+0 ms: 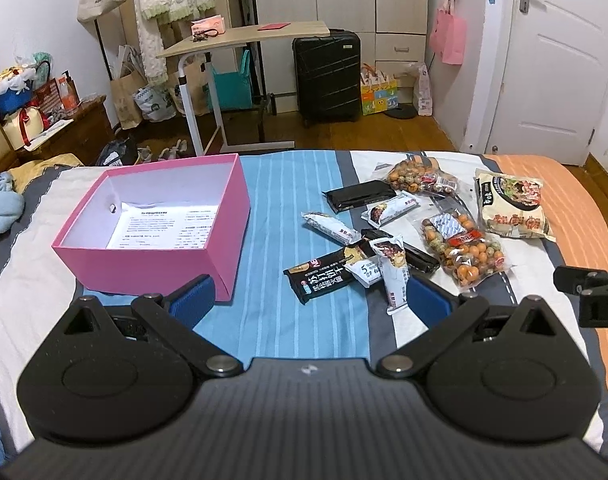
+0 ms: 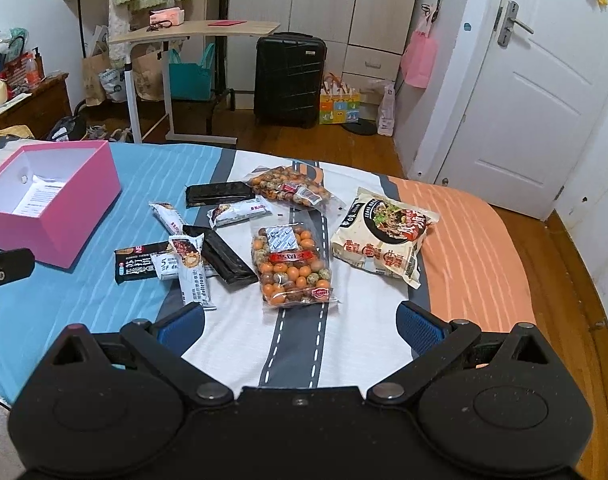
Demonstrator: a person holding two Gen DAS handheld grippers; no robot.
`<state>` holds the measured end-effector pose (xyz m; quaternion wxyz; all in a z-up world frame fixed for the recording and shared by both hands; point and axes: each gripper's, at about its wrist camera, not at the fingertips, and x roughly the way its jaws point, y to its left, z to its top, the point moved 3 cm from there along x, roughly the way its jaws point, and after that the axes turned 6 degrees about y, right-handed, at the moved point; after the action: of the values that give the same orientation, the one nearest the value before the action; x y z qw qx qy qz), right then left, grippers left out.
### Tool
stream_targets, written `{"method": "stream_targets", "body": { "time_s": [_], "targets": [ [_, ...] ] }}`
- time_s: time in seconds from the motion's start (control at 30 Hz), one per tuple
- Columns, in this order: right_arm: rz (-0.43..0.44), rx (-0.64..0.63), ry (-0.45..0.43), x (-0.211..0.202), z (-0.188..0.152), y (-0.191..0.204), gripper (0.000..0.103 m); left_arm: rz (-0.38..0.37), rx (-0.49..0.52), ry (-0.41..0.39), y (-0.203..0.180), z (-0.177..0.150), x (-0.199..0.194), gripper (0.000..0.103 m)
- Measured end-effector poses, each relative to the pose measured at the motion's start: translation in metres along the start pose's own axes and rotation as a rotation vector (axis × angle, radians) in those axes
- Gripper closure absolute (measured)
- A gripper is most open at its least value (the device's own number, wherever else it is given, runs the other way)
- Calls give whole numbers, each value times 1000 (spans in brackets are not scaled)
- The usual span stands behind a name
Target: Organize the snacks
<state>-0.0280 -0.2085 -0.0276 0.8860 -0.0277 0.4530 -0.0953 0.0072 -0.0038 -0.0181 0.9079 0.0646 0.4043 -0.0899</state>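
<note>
I held both tongs, left (image 1: pixel 310 300) and right (image 2: pixel 299 322), released. Snacks (image 2: pixel 293 266) lay mid-frame; pink box (image 1: pixel 151 256) sat left

even, bright indoor light; sharp focus, fisheye-bent edges

The box (image 1: pixel 155 264) is pink outside and white inside. The bedsheet (image 1: pixel 287 184) carries blue, white, grey and orange stripes. 2 clear bags (image 2: pixel 293 264) hold orange and speckled balls. The noodle pack (image 2: pixel 380 236) is cream with red print. The suitcase (image 1: pixel 328 76) is black.
</note>
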Motion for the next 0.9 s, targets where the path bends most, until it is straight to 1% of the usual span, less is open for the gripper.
{"method": "stream_targets", "body": {
  "time_s": [0.3, 0.77, 0.9],
  "targets": [
    [4, -6, 6, 2, 0, 0, 0, 8, 13, 3, -3, 0, 1, 0],
    [2, -7, 5, 1, 0, -1, 0, -2, 17, 0, -5, 1, 2, 0],
    [6, -9, 3, 1, 0, -1, 0, 11, 25, -2, -6, 1, 3, 0]
  ]
}}
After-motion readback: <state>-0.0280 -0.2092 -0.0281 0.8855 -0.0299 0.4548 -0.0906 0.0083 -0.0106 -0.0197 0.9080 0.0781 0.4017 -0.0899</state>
